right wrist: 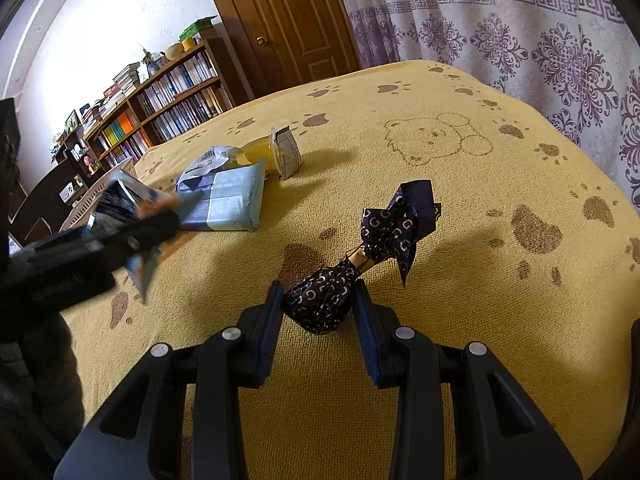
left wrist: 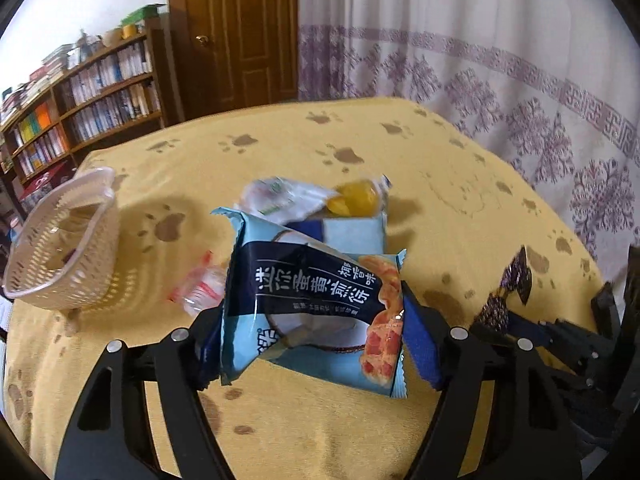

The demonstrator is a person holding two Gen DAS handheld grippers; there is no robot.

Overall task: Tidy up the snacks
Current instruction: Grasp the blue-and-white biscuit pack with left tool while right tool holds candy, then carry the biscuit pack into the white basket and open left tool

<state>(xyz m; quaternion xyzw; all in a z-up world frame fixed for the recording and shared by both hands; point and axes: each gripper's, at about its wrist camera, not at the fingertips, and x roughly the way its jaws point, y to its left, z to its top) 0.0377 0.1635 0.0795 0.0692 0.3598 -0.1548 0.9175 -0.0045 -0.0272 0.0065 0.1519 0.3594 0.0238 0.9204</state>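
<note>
My left gripper [left wrist: 314,332] is shut on a light blue biscuit packet [left wrist: 312,296] with a dark band, held tilted above the yellow cloth. The same packet [right wrist: 120,196] shows blurred in the right wrist view, in the left gripper [right wrist: 148,232]. A white lattice basket [left wrist: 64,248] stands to the left of it. My right gripper [right wrist: 319,312] has both pads against a dark purple wrapped candy [right wrist: 384,228] lying on the cloth. From the left wrist view that candy [left wrist: 508,288] lies at the right.
On the yellow paw-print cloth [right wrist: 440,184] lie a second light blue packet [right wrist: 228,200], a white packet [left wrist: 280,196], a yellow jelly cup [right wrist: 272,152] and a red-and-white candy [left wrist: 200,288]. Bookshelves [right wrist: 160,116], a door and curtains stand behind.
</note>
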